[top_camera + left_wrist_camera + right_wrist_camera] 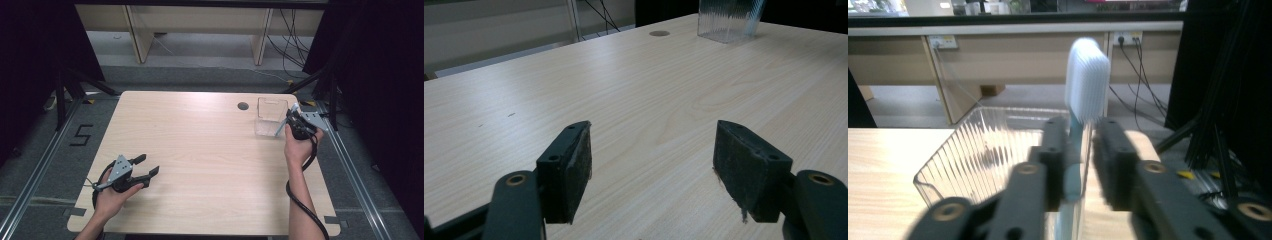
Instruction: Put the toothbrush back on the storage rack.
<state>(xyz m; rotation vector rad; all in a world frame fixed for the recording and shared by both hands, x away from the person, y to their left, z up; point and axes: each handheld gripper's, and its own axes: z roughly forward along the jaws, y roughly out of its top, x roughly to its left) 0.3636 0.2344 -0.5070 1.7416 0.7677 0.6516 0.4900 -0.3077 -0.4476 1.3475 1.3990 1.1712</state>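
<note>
A person holds a tool in each hand over a pale wooden worktop (pixel 200 165). The right tool (pixel 295 124) is near the far right corner of the worktop, just beside a clear ribbed box (pixel 270 119) that stands there. In the right gripper view, a toothbrush (pixel 1087 82) stands upright between the two black jaws of this tool (pixel 1083 160). Its white bristle head sticks up above the jaws and its light blue handle runs down between them. The jaws are a little apart. The handle sits close against the left jaw, and there is a small gap beside the right jaw, so the pads do not squeeze it. The clear ribbed box (pixel 988 155) lies just behind the jaws, and the handle goes down at its rim. In the high view the handle leans from the tool down into the box. The left tool (pixel 131 171) is near the front left corner of the worktop, well apart from the box and the toothbrush. Its two jaws stand wide apart with nothing between them (pixel 651 165), just bare wood. A small dark round hole (pixel 243 106) is in the worktop near the far edge, just beside the box.
</note>
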